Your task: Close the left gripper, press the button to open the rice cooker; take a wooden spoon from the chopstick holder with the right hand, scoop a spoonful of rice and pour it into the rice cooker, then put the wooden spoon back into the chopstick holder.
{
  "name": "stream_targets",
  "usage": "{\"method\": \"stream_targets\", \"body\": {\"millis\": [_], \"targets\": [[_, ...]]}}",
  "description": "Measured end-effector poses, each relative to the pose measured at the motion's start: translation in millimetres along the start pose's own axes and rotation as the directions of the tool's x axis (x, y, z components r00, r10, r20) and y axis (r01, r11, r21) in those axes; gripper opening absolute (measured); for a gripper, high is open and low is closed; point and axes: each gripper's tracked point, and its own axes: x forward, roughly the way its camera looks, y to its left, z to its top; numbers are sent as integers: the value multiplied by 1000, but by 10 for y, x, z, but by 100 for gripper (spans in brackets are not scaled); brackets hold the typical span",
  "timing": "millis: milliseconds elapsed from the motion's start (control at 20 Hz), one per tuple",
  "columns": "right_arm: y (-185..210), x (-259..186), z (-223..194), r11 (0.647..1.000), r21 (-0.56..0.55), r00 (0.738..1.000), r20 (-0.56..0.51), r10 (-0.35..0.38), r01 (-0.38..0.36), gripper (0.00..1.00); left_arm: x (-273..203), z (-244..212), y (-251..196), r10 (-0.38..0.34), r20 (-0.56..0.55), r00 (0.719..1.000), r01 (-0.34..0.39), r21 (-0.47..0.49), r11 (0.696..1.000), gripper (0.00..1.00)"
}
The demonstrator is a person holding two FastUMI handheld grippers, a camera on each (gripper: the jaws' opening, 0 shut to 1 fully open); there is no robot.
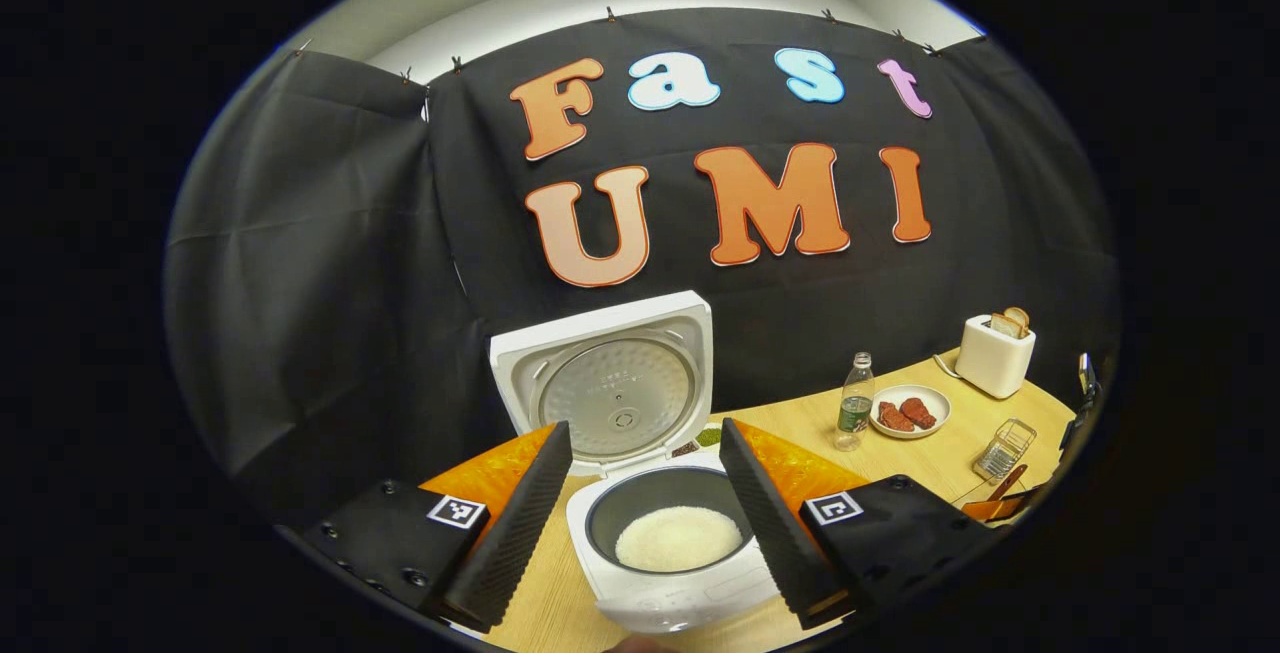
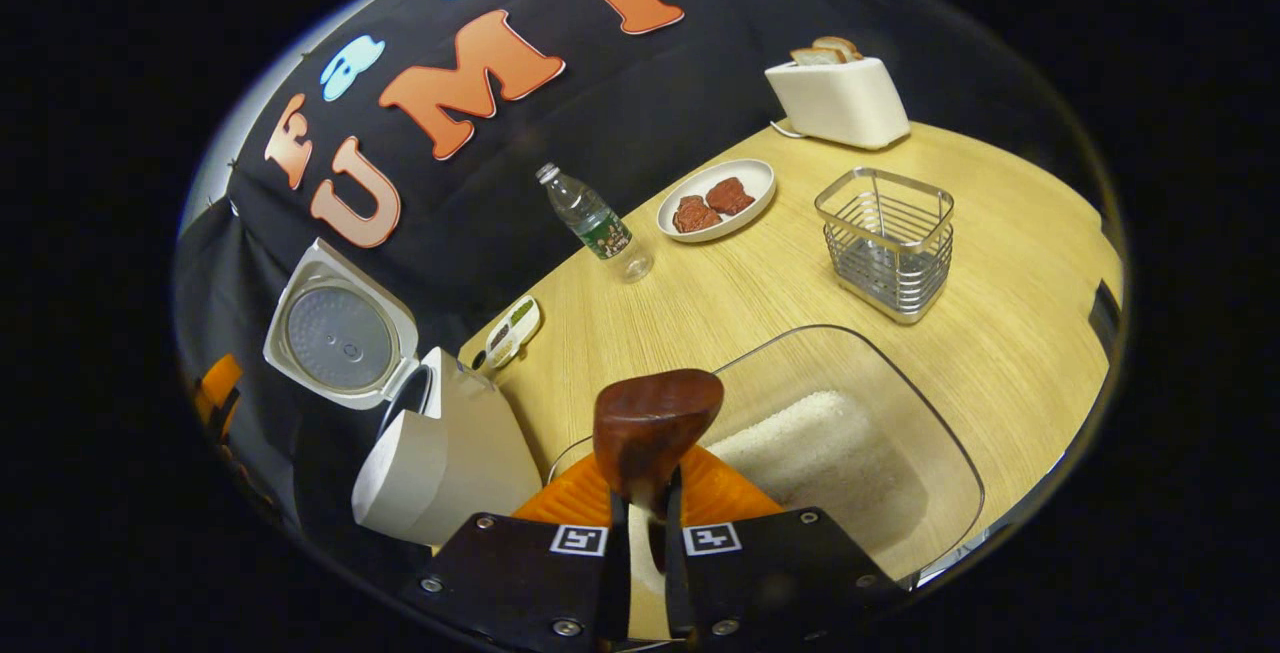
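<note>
Our left gripper point(image 1: 645, 498) hangs with its fingers spread wide before the rice cooker point(image 1: 665, 553), whose lid point(image 1: 610, 383) stands raised and whose pot holds rice. Our right gripper point(image 2: 640, 533) is clenched on the wooden spoon point(image 2: 652, 428), its bowl above the clear rice container point(image 2: 860, 433). The wire chopstick holder point(image 2: 888, 241) stands on the table point(image 2: 1000, 333) beyond the container.
</note>
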Motion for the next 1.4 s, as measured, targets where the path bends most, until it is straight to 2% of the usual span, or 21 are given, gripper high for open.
{"method": "stream_targets", "body": {"millis": [250, 300, 350, 500, 600, 750, 800, 850, 950, 1000, 1250, 1400], "targets": [[-86, 16, -18, 985, 156, 995, -52, 80, -72, 13, -17, 37, -111, -2, -1, 1000, 2, 6, 1000, 100], [-115, 8, 0, 976, 198, 994, -52, 99, -87, 13, -9, 51, -120, 0, 1, 1000, 0, 10, 1000, 96], [-149, -16, 34, 966, 240, 993, -44, 109, -95, 13, -13, 64, -130, 1, 3, 1000, -2, 13, 1000, 100], [-175, -76, 150, 927, 346, 986, -26, 164, -145, 13, -38, 117, -180, 6, 8, 1000, -6, 7, 1000, 100], [-219, -133, 243, 916, 366, 983, -19, 182, -163, 13, -33, 145, -215, 9, 10, 1000, -9, -4, 1000, 97], [-261, -231, 436, 901, 388, 978, 1, 210, -194, 13, -49, 190, -294, 14, 18, 1000, -14, -24, 1000, 100], [-258, -268, 530, 889, 405, 974, 14, 225, -211, 13, -49, 208, -323, 14, 21, 1000, -14, -32, 999, 97], [-267, -297, 612, 878, 422, 971, 25, 236, -224, 13, -47, 219, -349, 17, 23, 1000, -16, -39, 999, 100], [-276, -354, 751, 854, 452, 963, 46, 267, -259, 13, -51, 238, -368, 25, 29, 999, -23, -55, 998, 97], [-276, -396, 842, 836, 471, 956, 59, 287, -280, 13, -55, 242, -381, 31, 33, 999, -29, -65, 997, 100], [-144, -512, 1211, 727, 573, 916, 120, 383, -379, 13, -83, 254, -335, 75, 41, 996, -70, -109, 992, 100], [-41, -560, 1333, 690, 594, 897, 134, 422, -413, 13, -116, 235, -281, 106, 42, 993, -100, -127, 987, 100]]}}
